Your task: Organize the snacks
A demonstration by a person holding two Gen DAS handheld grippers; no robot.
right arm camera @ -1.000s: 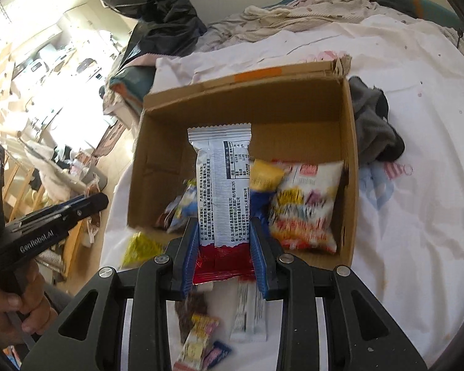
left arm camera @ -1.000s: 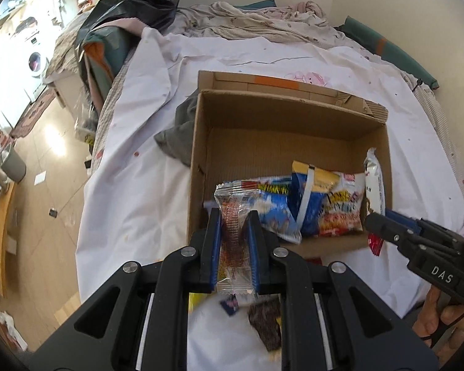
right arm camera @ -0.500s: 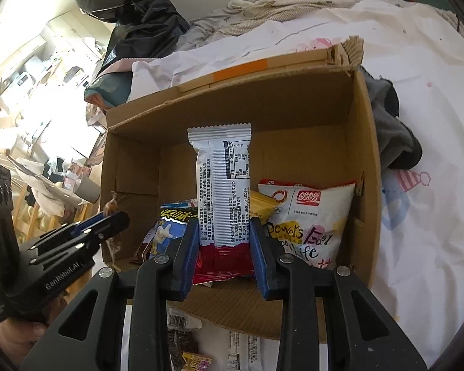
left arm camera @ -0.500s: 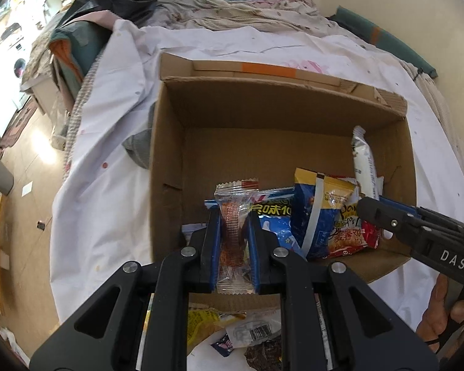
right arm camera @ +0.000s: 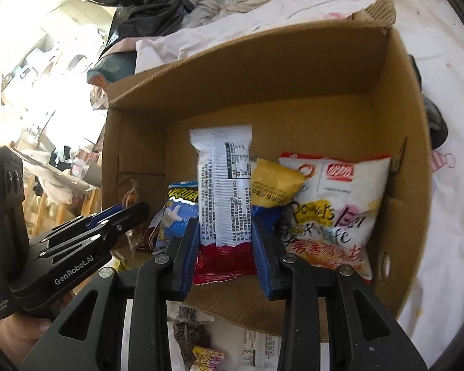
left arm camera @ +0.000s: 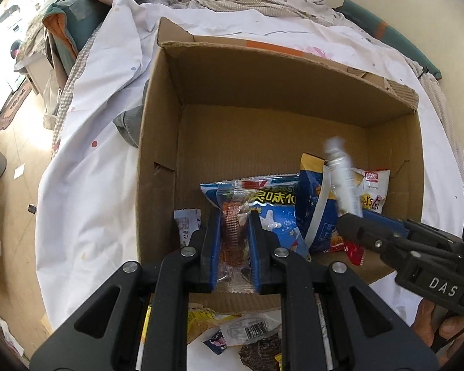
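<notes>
While both packets hang over the near edge of the cardboard box, I read my left gripper as pinching a clear packet of something reddish-brown, its long axis running straight ahead along the fingers and its far end already past the box's near wall. My right gripper is clamped on a white and red wrapper, held upright, long axis also in line with the fingers, its top standing toward the middle of the box. Inside the box, toward the near wall, sit a blue snack bag, a yellow-topped bag and a white chip bag. The bare stretch of box floor lies on the left side of the box, directly ahead of the left gripper, so I judge that packet has the shorter drop; the right one sits over the bags already packed and would land on them or need to go farther in. Loose wrappers lie on the white sheet just outside the near wall.
</notes>
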